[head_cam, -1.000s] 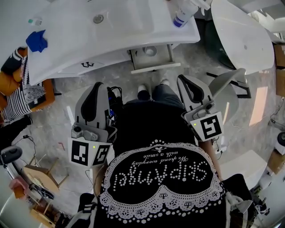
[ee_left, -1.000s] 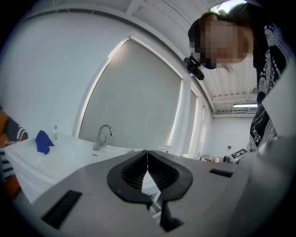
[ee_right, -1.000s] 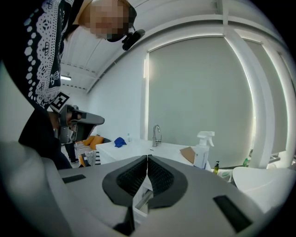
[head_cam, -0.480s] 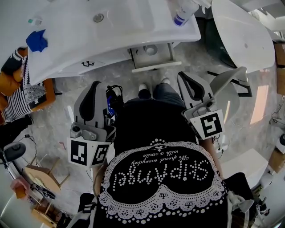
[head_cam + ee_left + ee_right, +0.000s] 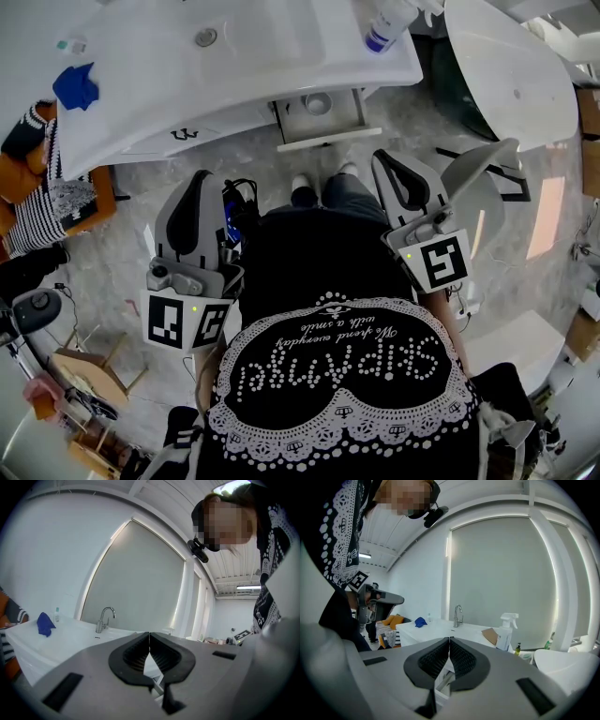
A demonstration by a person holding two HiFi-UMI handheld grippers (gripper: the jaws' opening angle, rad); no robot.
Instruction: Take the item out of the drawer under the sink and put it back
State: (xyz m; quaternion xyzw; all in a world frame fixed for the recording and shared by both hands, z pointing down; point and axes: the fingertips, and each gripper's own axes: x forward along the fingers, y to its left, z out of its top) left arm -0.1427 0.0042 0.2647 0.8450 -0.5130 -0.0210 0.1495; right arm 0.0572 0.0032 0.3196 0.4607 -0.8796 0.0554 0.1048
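Note:
The drawer (image 5: pixel 320 120) under the white sink counter (image 5: pixel 234 66) stands pulled out, and a round pale item (image 5: pixel 317 104) lies inside it. My left gripper (image 5: pixel 207 180) is held low in front of the person's body, well short of the drawer, its jaws shut with nothing between them. My right gripper (image 5: pixel 382 165) sits on the other side, just below and right of the drawer, also shut and empty. In the left gripper view the left gripper (image 5: pixel 149 635) points level toward the counter and faucet (image 5: pixel 105 619). The right gripper (image 5: pixel 449 640) likewise faces the counter.
A spray bottle (image 5: pixel 385 26) stands on the counter's right end, and a blue cloth (image 5: pixel 75 84) lies on its left end. A large white tub (image 5: pixel 511 80) is at the right. A striped and orange cushion (image 5: pixel 33 202) sits at the left. The person's feet (image 5: pixel 323 187) stand before the drawer.

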